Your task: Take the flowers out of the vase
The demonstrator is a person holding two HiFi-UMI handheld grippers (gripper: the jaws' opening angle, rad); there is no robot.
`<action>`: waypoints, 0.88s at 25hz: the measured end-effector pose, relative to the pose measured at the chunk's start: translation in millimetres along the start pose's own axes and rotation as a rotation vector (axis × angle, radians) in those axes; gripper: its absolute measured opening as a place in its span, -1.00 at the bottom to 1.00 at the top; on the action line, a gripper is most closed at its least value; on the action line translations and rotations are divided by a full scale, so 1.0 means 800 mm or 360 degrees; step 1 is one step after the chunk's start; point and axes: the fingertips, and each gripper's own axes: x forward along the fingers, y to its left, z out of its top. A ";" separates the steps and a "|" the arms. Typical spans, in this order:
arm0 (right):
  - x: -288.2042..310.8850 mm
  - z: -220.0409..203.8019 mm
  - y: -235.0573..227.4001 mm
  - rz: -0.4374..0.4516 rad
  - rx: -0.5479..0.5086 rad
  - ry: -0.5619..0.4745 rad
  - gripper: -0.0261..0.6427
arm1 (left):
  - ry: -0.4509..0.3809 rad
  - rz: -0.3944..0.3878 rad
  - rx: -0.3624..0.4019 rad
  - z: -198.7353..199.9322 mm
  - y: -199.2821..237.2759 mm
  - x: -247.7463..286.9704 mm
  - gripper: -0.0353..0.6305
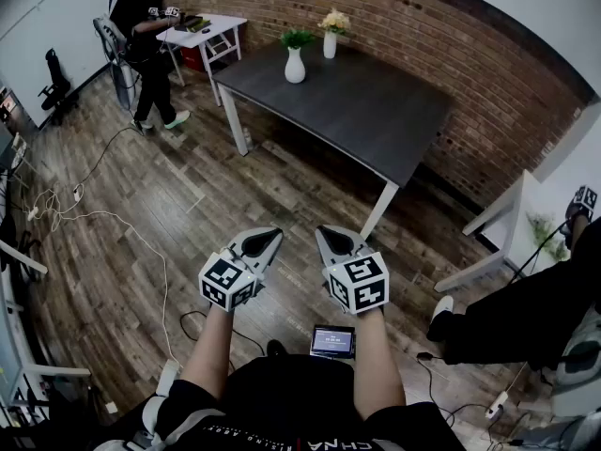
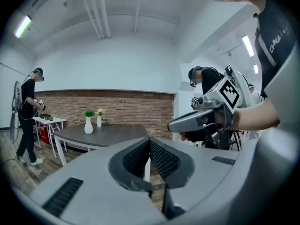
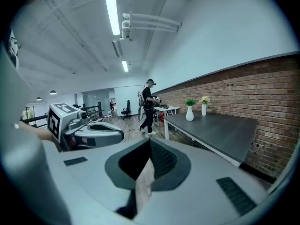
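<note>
Left claw (image 1: 266, 241) and right claw (image 1: 331, 241) closed, empty, well short of far table (image 1: 376, 111); flowers (image 1: 334, 21) sit in vase (image 1: 330, 45), untaken.

head view looks steeply down, gripper views nearly level; all share the far table (image 1: 357, 101).

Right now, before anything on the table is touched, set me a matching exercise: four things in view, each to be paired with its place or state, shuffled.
Things:
1. round white vase with green leaves
2. slim white vase with pale yellow flowers
3. small white side table
4. left gripper

Places or states:
A. shut and empty, over the wooden floor
B. beside a standing person
C. on the dark grey table, closest to the brick wall
D. on the same table, farther from that wall

Pairs: 1-D, 2-C, 3-B, 4-A
</note>
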 end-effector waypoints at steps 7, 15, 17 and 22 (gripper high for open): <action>-0.006 0.001 -0.011 0.0018 -0.0041 0.0000 -0.90 | -0.0007 -0.0022 -0.0010 0.002 -0.011 0.014 -0.88; 0.002 0.009 -0.008 0.0073 -0.0027 -0.0028 -0.90 | -0.0054 -0.0029 -0.0015 0.012 -0.008 0.018 -0.88; 0.005 0.008 -0.008 0.0089 -0.0031 -0.0026 -0.90 | -0.0050 -0.0020 -0.0015 0.010 -0.006 0.019 -0.88; 0.010 0.004 -0.015 0.0093 -0.0028 -0.0018 -0.90 | -0.0051 0.0010 -0.0043 0.003 0.003 0.025 -0.88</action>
